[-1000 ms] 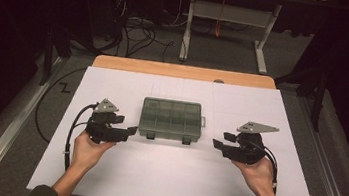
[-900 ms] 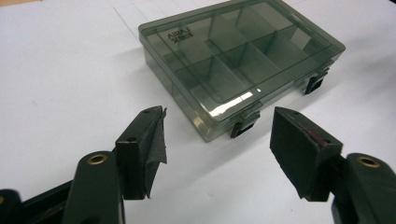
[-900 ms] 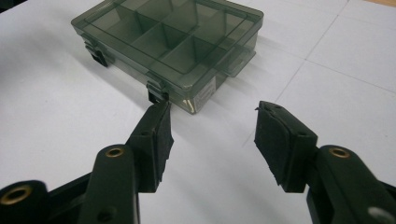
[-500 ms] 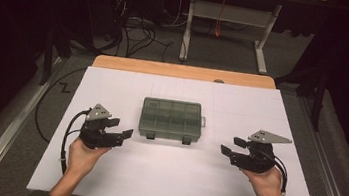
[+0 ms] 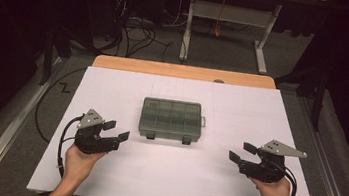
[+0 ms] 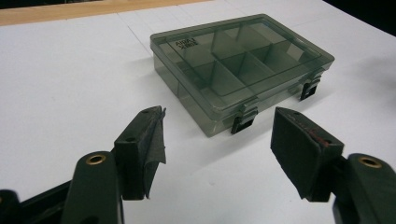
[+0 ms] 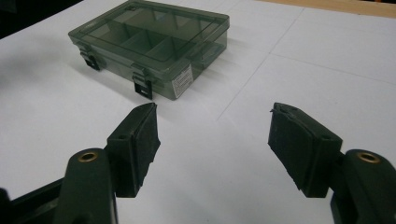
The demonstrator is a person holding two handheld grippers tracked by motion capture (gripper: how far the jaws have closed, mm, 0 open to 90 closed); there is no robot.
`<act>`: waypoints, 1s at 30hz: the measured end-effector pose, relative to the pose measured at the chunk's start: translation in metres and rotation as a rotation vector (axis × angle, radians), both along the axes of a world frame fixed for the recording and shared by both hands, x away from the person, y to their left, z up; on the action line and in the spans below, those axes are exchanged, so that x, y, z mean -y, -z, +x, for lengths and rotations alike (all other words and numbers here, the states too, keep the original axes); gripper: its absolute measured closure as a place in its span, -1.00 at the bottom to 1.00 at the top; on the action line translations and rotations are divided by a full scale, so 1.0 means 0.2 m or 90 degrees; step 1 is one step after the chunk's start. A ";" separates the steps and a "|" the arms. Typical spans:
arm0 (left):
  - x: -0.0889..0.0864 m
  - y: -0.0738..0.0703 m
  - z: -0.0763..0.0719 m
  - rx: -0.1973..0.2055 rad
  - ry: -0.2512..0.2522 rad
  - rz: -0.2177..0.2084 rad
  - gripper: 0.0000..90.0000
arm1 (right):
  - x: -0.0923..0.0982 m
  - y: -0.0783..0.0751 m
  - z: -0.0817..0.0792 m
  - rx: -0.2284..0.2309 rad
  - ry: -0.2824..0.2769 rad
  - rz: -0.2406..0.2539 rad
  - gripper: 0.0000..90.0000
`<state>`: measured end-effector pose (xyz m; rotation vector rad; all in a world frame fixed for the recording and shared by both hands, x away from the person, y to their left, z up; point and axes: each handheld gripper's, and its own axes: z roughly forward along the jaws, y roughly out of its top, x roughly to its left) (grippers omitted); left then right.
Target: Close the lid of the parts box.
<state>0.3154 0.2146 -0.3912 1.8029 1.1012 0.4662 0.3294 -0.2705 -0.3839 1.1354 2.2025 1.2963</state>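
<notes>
While both grippers gape, the closed box (image 5: 172, 120) lies between them, untouched.

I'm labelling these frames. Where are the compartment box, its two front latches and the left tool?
compartment box (image 5: 170, 117), high view, middle of clear lid.
front latches (image 6: 243, 120), left gripper view, nearer black latch.
left tool (image 5: 115, 130), high view, between its open fingertips.
</notes>
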 end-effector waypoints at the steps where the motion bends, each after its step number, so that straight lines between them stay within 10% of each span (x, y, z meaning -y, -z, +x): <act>1: 0.00 0.01 0.00 0.002 0.001 -0.001 -0.23 | 0.01 0.00 -0.01 0.004 0.004 0.001 -0.23; 30: -0.04 0.10 -0.06 0.022 -0.012 -0.003 -0.27 | 0.10 0.12 -0.11 0.052 0.045 0.025 -0.33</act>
